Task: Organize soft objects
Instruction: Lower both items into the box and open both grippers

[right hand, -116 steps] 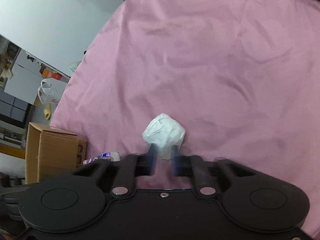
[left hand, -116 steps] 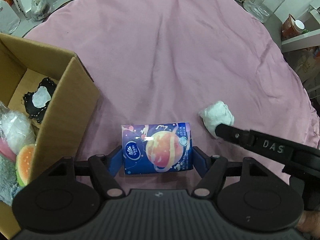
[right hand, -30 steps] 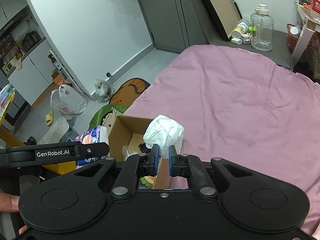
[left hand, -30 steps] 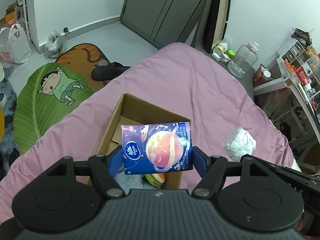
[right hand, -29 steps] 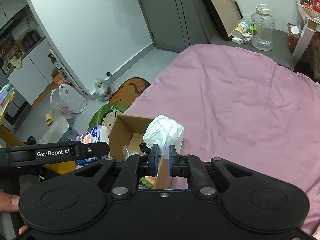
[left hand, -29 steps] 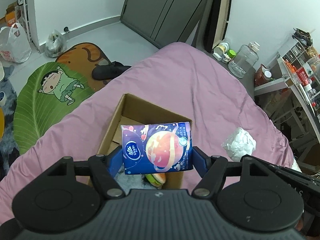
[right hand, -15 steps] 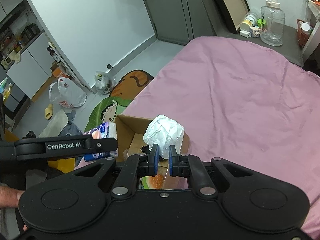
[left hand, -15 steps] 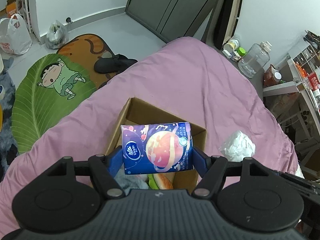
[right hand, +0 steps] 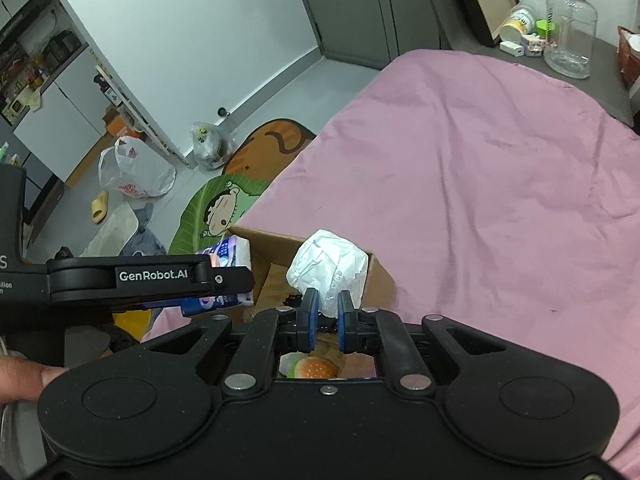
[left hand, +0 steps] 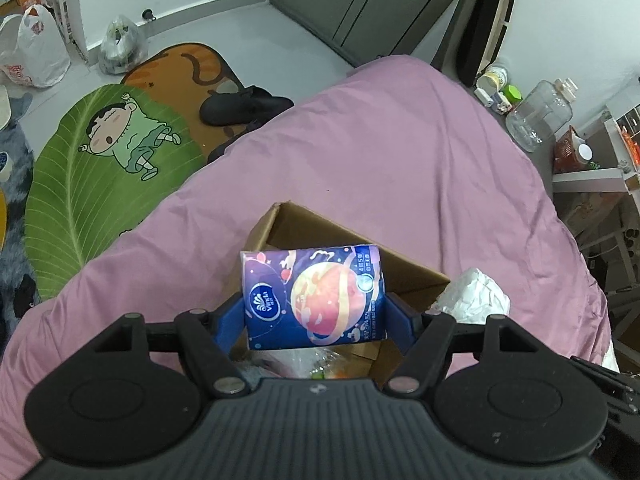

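1. The box (left hand: 352,248) sits at the bed's (left hand: 400,152) near-left edge, low centre of both views; open pink cover fills the frames' right and upper parts.
2. The left gripper (left hand: 314,314) clamps the tissue pack (left hand: 314,296) over the box mouth.
3. The right gripper (right hand: 325,312) pinches the white wad (right hand: 328,266), also above the box.
4. A burger toy (right hand: 316,368) lies inside the box, under the right gripper.
5. Floor mats (left hand: 92,160), bags (right hand: 134,172) and a shoe (left hand: 240,104) crowd the upper left; a jug (right hand: 570,32) stands upper right.
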`<action>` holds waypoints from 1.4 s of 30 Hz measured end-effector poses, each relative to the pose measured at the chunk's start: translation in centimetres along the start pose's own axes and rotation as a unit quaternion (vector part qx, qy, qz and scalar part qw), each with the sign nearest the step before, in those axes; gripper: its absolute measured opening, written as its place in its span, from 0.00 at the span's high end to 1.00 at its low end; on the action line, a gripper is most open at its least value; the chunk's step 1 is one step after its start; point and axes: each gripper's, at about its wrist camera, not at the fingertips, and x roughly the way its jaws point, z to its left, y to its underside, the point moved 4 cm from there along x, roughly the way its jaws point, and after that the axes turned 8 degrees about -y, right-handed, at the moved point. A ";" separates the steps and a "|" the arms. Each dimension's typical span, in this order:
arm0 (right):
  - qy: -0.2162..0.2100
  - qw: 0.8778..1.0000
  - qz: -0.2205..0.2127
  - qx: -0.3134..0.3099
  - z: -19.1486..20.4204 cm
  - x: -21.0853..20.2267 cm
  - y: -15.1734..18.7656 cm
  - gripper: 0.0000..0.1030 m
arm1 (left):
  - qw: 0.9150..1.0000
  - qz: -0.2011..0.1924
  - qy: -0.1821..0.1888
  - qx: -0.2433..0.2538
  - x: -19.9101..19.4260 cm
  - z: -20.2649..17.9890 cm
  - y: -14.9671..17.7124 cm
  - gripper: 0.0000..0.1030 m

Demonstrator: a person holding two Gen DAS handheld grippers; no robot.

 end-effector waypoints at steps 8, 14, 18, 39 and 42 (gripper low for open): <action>-0.008 1.000 0.019 -0.001 0.2 2.1 0.0 0.90 | 1.000 -0.004 0.003 -0.006 0.1 0.6 -1.1 0.28; -0.010 0.999 0.031 -0.004 0.4 3.1 0.1 0.90 | 1.000 -0.005 0.000 -0.016 -0.4 1.4 -1.6 0.28; -0.009 0.999 0.038 -0.005 0.5 3.6 0.3 0.90 | 1.000 -0.008 -0.004 -0.019 -0.9 2.1 -1.6 0.28; 0.009 1.000 0.005 -0.001 0.7 -1.4 1.1 0.58 | 1.000 -0.014 -0.011 0.010 -5.6 1.9 0.6 0.22; 0.008 1.000 -0.003 -0.003 0.9 -2.5 1.3 0.54 | 0.999 -0.019 -0.016 0.023 -6.7 1.5 1.2 0.18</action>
